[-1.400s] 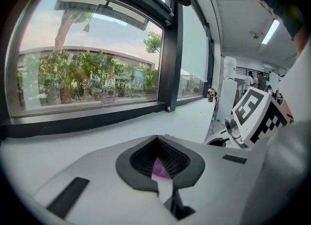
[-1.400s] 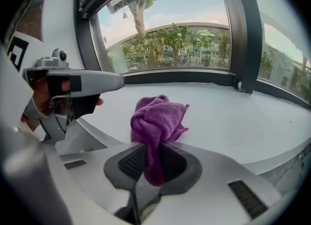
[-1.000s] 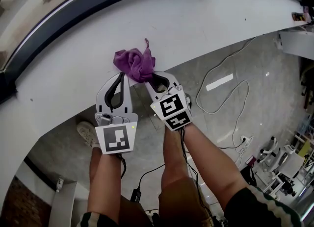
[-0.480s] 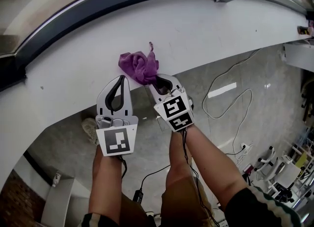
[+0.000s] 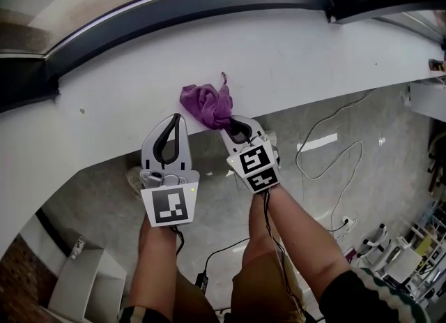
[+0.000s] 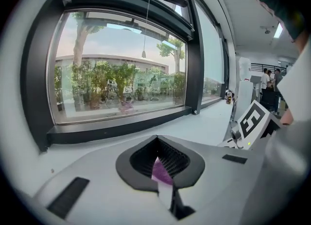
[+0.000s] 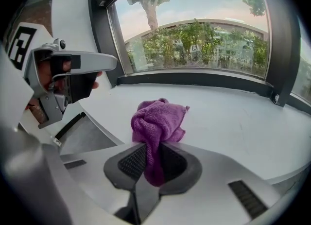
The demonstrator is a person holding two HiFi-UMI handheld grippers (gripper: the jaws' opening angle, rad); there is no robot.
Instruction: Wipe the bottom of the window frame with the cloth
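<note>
Purple cloth sits bunched on the white sill near its front edge, its tail clenched in the right gripper jaws. The left gripper jaws are closed just beside it. Soft, light and floppy, it likely wipes best gripped deep in the wad.

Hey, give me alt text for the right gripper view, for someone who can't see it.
The right gripper is shut on a bunched purple cloth that rises over a white window sill. Behind runs the dark bottom window frame, with trees outside; the left gripper shows at the left edge.
</note>
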